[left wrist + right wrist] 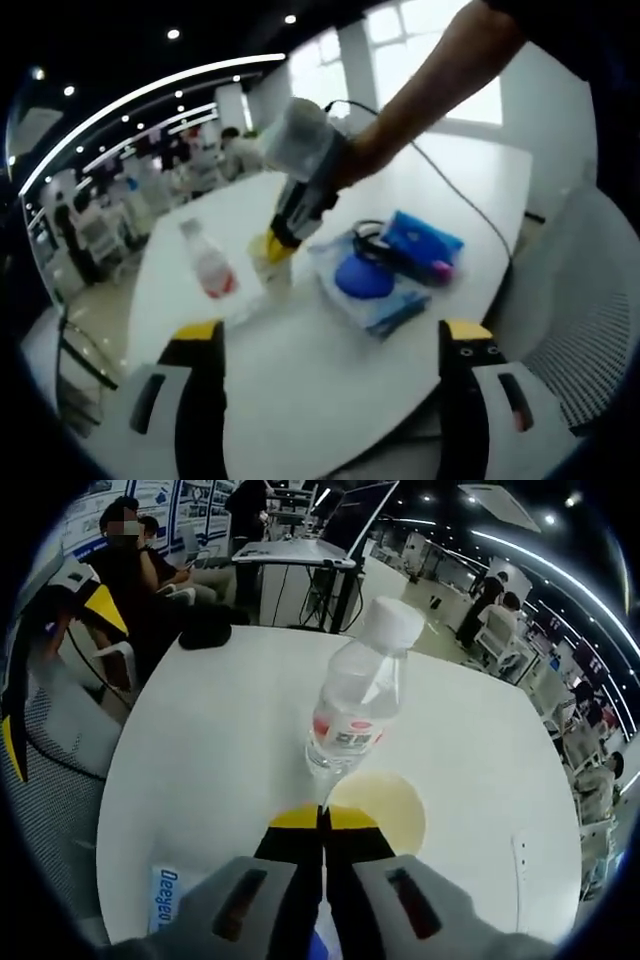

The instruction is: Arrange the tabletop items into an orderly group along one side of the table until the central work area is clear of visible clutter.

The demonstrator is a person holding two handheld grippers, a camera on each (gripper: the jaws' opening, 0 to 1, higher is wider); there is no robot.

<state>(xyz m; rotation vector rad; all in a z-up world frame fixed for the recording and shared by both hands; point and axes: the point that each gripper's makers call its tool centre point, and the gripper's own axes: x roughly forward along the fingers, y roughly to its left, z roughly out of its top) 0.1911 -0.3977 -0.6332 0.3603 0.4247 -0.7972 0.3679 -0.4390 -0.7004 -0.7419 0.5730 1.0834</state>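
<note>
Right gripper (322, 820): jaws pressed together, tips at the near rim of the cup (378, 810); whether a thin cup wall is pinched between them cannot be told. In the left gripper view the same right gripper (272, 247) comes down from above onto the cup (268, 262), so the right hand is clearly the nearer one to it. Bottle (357, 705) stands upright just beyond the cup, touching or nearly so, long axis vertical; seen from the left gripper view the bottle (208, 262) sits to the cup's left, a little apart. Left gripper (335, 345): jaws wide, empty, held back over the near table edge. Blue pouch pile (385, 270) with a black cable lies on the cup's other side, close by. Table (200, 740) is bare and open beyond the bottle out to the far edge; judgement: any slide of the cup forward meets the bottle first, so sideways is freer.
</note>
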